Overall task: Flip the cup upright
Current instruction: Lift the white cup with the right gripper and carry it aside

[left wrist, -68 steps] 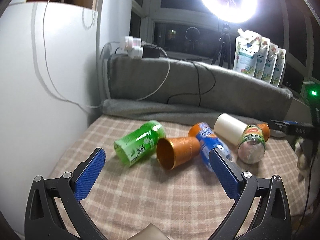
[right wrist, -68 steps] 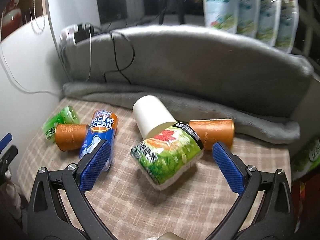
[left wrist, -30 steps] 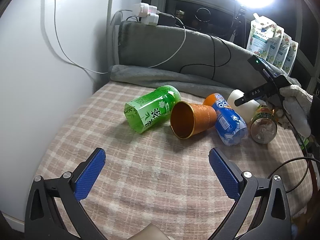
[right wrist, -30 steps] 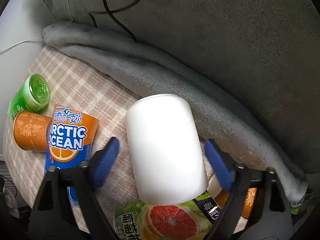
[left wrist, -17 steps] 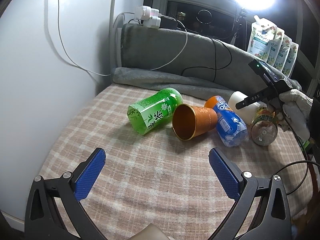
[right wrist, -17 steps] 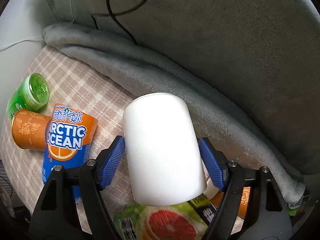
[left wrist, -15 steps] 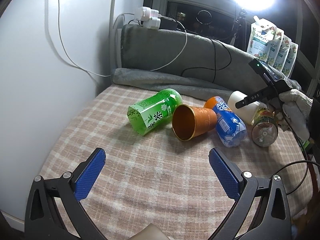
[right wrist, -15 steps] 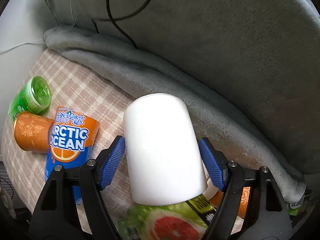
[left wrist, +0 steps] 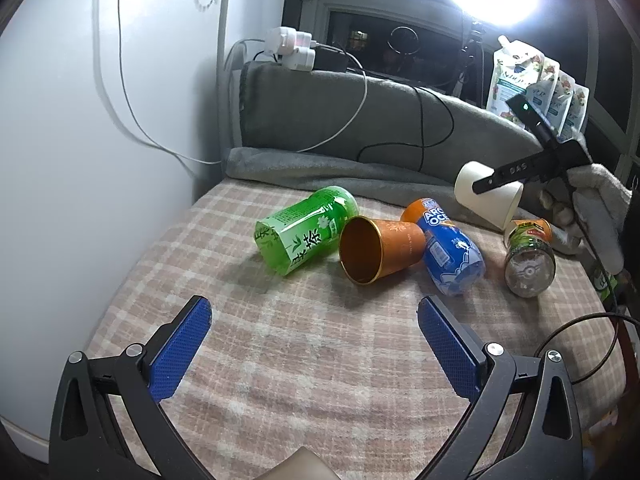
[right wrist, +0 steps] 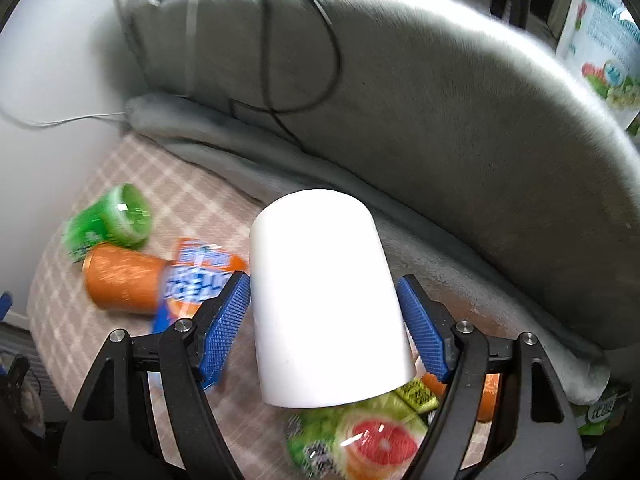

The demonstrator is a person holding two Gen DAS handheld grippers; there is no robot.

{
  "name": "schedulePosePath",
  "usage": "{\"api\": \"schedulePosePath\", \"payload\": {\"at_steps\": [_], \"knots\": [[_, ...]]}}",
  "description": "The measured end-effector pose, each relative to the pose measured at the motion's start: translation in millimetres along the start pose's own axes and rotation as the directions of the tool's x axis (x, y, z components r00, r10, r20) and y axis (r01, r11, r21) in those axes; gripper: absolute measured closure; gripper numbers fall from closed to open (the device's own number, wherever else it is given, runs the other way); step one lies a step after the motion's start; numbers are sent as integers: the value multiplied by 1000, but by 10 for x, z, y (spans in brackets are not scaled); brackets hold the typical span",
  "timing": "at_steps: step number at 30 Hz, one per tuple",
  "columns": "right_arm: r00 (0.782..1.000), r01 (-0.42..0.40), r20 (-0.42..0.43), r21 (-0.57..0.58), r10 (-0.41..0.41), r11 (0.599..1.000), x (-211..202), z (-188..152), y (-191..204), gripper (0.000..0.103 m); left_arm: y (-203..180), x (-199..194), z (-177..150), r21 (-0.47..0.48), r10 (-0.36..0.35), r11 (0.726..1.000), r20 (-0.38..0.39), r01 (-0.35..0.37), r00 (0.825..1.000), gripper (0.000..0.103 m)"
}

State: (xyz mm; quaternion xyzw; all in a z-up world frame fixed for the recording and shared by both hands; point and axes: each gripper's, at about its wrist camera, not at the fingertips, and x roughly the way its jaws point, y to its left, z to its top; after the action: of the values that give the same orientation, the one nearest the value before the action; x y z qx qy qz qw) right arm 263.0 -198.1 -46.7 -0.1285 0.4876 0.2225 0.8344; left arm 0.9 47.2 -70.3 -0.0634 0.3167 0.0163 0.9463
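A white cup is clamped between my right gripper's blue pads, lifted off the checked blanket, its closed base pointing away and up. In the left wrist view the white cup hangs tilted above the other items, held by my right gripper. An orange cup lies on its side, mouth toward the left camera; it also shows in the right wrist view. My left gripper is open and empty, low over the blanket's near part.
A green tea can, a blue-orange bottle and a grapefruit-label bottle lie on the blanket. A grey cushion with black cables lines the back. A white wall stands at left. Refill pouches stand back right.
My right gripper has closed on the white cup and lifted it off the blanket, tilting it. My left gripper has stayed open and nearly still.
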Motion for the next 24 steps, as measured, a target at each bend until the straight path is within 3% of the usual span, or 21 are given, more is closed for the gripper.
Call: {"api": "schedulePosePath", "payload": {"at_steps": [7,15,24], "knots": [[994,-91,50,-146,100,985,-398,-410,374,25,-70,-59,22,54,0,999,19,-1,1000,1],[987,-151,-8,-363,159,919,-365,-1052,985,25,-202,-72,21,117,-25,993,11,23,1000,1],[981,-194,-78,-459,178,867,-197,-1527,1297,25,-373,-63,1,160,-93,982,-31,97,995,1]]}}
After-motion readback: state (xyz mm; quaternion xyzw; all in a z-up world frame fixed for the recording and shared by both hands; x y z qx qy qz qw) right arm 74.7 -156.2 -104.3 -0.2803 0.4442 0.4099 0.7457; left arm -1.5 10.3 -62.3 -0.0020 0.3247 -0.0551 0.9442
